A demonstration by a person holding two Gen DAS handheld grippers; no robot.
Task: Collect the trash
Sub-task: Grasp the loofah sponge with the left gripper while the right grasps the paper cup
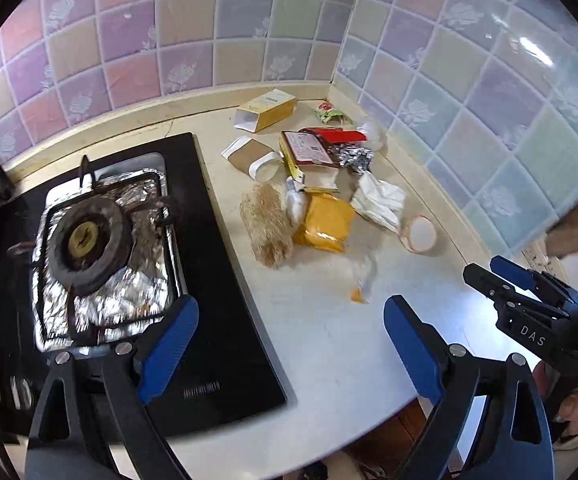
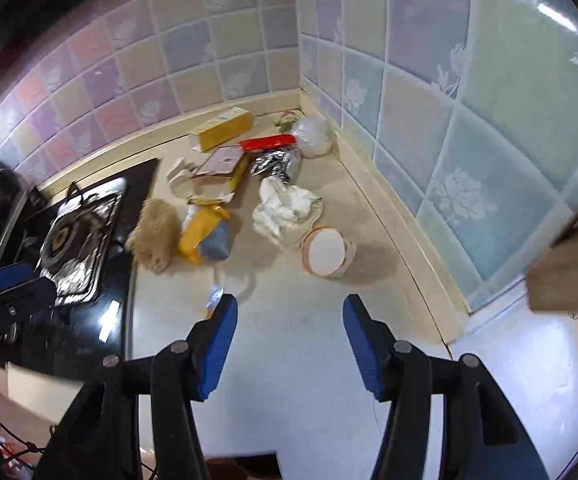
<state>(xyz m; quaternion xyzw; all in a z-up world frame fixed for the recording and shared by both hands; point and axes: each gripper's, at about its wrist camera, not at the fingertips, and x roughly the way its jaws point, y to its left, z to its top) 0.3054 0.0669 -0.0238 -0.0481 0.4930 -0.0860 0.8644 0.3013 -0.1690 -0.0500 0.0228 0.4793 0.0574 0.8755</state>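
one yellow box point(image 1: 267, 110) lengthwise along backsplash

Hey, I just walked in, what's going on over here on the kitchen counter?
A person is holding a gripper in each hand over the counter to collect trash. Both the left gripper and the right gripper are open and empty. The litter lies untouched beside the stove: a yellow box, a yellow packet, a crumpled white wrapper, a paper cup on its side, and more scraps toward the tiled corner.
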